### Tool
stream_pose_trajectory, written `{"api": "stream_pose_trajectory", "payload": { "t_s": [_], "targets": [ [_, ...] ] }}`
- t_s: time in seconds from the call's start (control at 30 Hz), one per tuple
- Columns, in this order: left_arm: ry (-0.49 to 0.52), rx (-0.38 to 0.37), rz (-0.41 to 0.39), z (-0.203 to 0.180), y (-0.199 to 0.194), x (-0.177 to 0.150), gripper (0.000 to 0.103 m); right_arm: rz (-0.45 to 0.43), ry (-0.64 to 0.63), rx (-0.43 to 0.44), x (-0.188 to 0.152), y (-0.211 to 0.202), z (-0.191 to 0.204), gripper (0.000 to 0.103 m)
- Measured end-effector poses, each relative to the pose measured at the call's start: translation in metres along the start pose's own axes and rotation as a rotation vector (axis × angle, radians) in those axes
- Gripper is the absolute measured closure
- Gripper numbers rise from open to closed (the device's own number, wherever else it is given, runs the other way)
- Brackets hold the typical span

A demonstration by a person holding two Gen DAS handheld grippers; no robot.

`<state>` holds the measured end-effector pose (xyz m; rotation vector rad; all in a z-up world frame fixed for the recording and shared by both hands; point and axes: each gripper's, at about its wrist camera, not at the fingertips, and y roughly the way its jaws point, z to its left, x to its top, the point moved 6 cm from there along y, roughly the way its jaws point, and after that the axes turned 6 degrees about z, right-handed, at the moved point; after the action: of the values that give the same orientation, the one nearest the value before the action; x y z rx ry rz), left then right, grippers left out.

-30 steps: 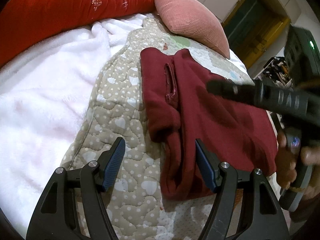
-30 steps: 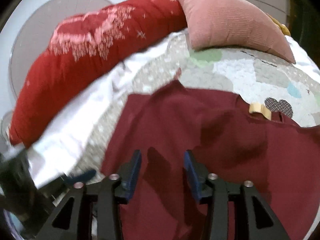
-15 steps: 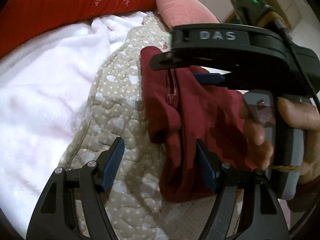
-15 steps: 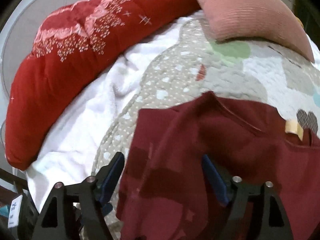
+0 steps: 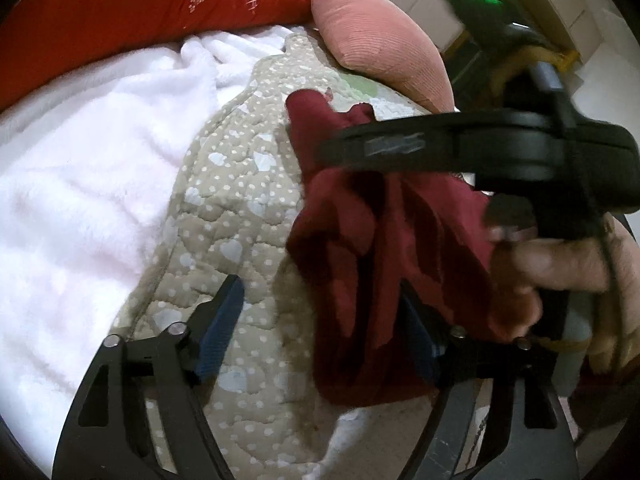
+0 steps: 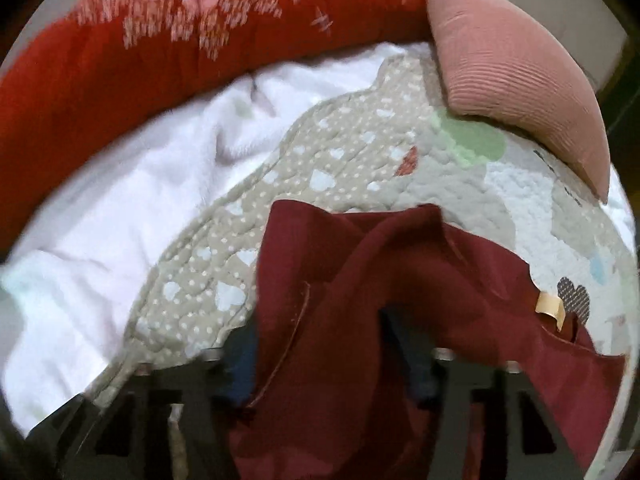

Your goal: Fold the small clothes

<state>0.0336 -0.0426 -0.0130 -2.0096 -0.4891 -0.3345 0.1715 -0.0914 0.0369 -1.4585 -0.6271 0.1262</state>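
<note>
A small dark red garment (image 5: 360,240) lies on the quilted mat (image 5: 240,200), now bunched into upright folds. My right gripper (image 6: 320,344) points steeply down over its left part with a raised fold of the garment (image 6: 360,280) between its jaws, which are closing on it. In the left wrist view the right gripper (image 5: 344,152) crosses above the cloth, held by a hand (image 5: 568,264). My left gripper (image 5: 320,328) hovers at the garment's near edge. Its jaws are opening, and cloth rests against the right finger without being pinched.
A white fluffy blanket (image 5: 80,200) covers the bed to the left of the mat. A long red pillow (image 5: 120,8) and a pink ribbed cushion (image 5: 372,40) line the far side. A tan tag (image 6: 550,306) marks the garment's neckline.
The right gripper swung in over the garment, opened wide, then narrowed on it. The flat cloth is now gathered and pulled up. The left gripper stayed put, its jaws slightly wider.
</note>
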Motion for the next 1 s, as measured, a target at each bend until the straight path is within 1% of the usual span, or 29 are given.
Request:
{"api": "stream_pose_trajectory", "payload": {
  "t_s": [0.03, 0.07, 0.1, 0.13, 0.2, 0.27, 0.3, 0.33, 0.37, 0.4, 0.47, 0.5, 0.63, 0.77, 0.83, 0.93, 1.0],
  "targets": [
    [-0.001, 0.009, -0.008, -0.001, 0.0, -0.001, 0.025, -0.013, 0.02, 0.042, 0.002, -0.005, -0.006, 0.069],
    [0.001, 0.014, -0.013, -0.002, 0.001, -0.001, 0.024, -0.029, 0.052, 0.098, -0.001, -0.011, -0.014, 0.072],
    [0.009, 0.02, -0.017, -0.005, 0.001, -0.001, 0.024, -0.039, 0.071, 0.132, -0.002, -0.014, -0.019, 0.075],
    [0.019, 0.028, -0.017, -0.007, 0.003, -0.001, 0.024, -0.054, 0.087, 0.166, -0.004, -0.017, -0.024, 0.077],
    [0.029, 0.041, -0.022, -0.011, 0.003, -0.002, 0.024, -0.076, 0.097, 0.195, -0.008, -0.02, -0.027, 0.078],
    [0.03, 0.003, -0.02, -0.018, 0.003, -0.001, 0.025, -0.092, 0.107, 0.217, -0.013, -0.023, -0.028, 0.079],
    [0.025, -0.042, -0.013, -0.023, 0.003, -0.001, 0.025, -0.102, 0.114, 0.228, -0.014, -0.024, -0.029, 0.079],
    [0.026, -0.072, -0.005, -0.027, 0.004, -0.002, 0.036, -0.111, 0.119, 0.241, -0.015, -0.026, -0.03, 0.08],
    [0.039, -0.097, 0.012, -0.034, 0.004, -0.003, 0.054, -0.119, 0.124, 0.252, -0.015, -0.028, -0.027, 0.08],
    [0.065, -0.08, 0.021, -0.04, 0.004, -0.005, 0.06, -0.126, 0.129, 0.258, -0.015, -0.032, -0.024, 0.08],
    [0.119, -0.023, -0.002, -0.05, -0.002, -0.006, 0.076, -0.15, 0.136, 0.276, -0.018, -0.044, -0.031, 0.081],
    [0.142, -0.016, -0.016, -0.057, -0.006, -0.007, 0.08, -0.16, 0.138, 0.279, -0.021, -0.05, -0.035, 0.081],
    [0.161, -0.071, -0.031, -0.086, -0.021, -0.004, 0.084, -0.214, 0.153, 0.281, -0.029, -0.077, -0.057, 0.082],
    [0.23, -0.101, -0.036, -0.126, -0.027, -0.003, 0.086, -0.271, 0.183, 0.264, -0.044, -0.105, -0.088, 0.083],
    [0.256, -0.13, -0.022, -0.149, -0.024, -0.003, 0.086, -0.29, 0.194, 0.244, -0.054, -0.117, -0.105, 0.083],
    [0.32, -0.144, -0.012, -0.186, -0.018, -0.01, 0.086, -0.317, 0.226, 0.221, -0.074, -0.135, -0.135, 0.084],
    [0.352, -0.15, -0.004, -0.203, -0.012, -0.013, 0.086, -0.33, 0.252, 0.207, -0.088, -0.144, -0.156, 0.084]
  ]
}}
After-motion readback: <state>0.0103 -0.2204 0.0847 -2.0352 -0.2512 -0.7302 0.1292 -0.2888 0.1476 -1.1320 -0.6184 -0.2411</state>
